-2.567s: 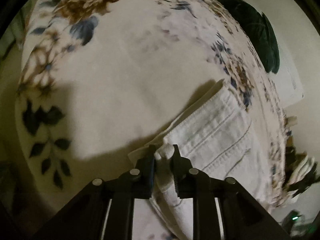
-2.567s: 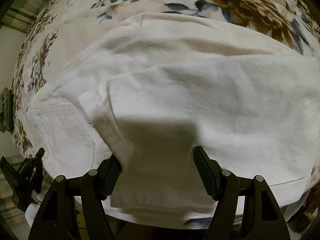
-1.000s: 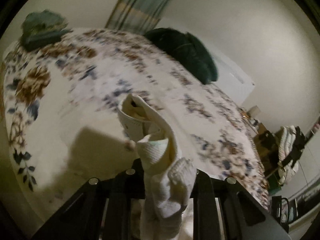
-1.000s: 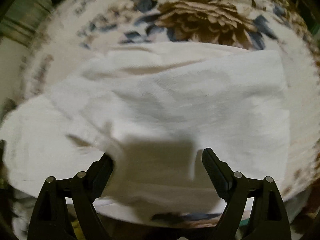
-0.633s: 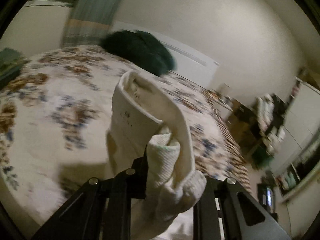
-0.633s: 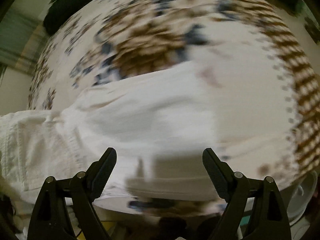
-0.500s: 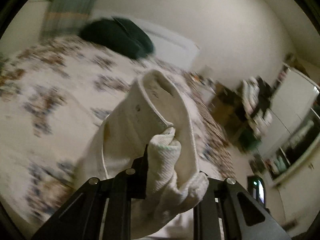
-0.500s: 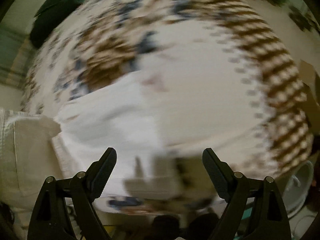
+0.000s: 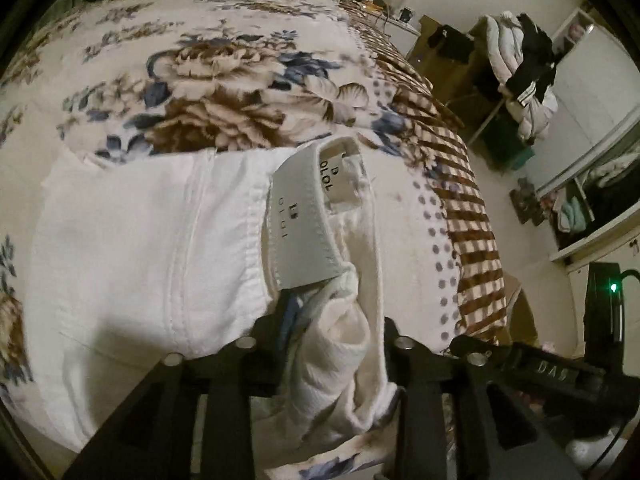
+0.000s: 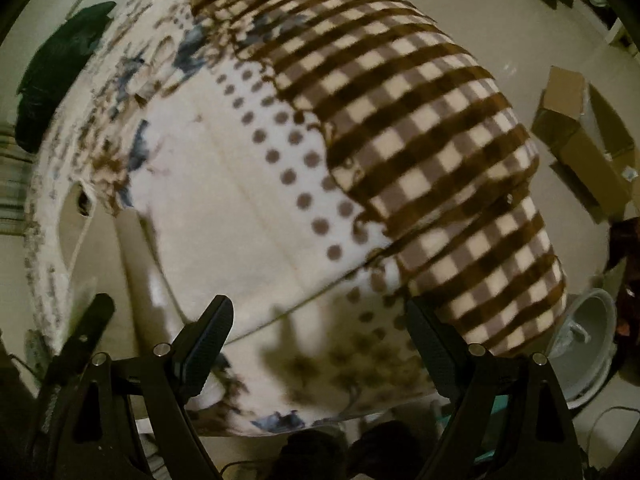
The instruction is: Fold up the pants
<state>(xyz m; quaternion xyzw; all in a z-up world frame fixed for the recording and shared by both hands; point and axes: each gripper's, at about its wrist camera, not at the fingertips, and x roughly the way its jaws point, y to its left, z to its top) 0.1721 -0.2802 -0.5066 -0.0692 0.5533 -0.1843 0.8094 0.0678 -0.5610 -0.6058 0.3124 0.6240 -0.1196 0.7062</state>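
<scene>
White denim fills your left gripper [image 9: 336, 332]: its fingers are clamped on the waistband of the pants [image 9: 152, 248], which lie on the floral blanket [image 9: 224, 92]. Your right gripper [image 10: 316, 340] is spread wide, holding nothing, above the blanket's checked edge. Beyond the blanket, a cardboard box [image 10: 580, 136] stands on the floor.

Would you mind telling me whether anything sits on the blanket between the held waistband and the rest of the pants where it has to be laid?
Nothing visible does. The left gripper is shut on the waistband, right over the pants on the blanket. The right gripper is open, off to the side.
</scene>
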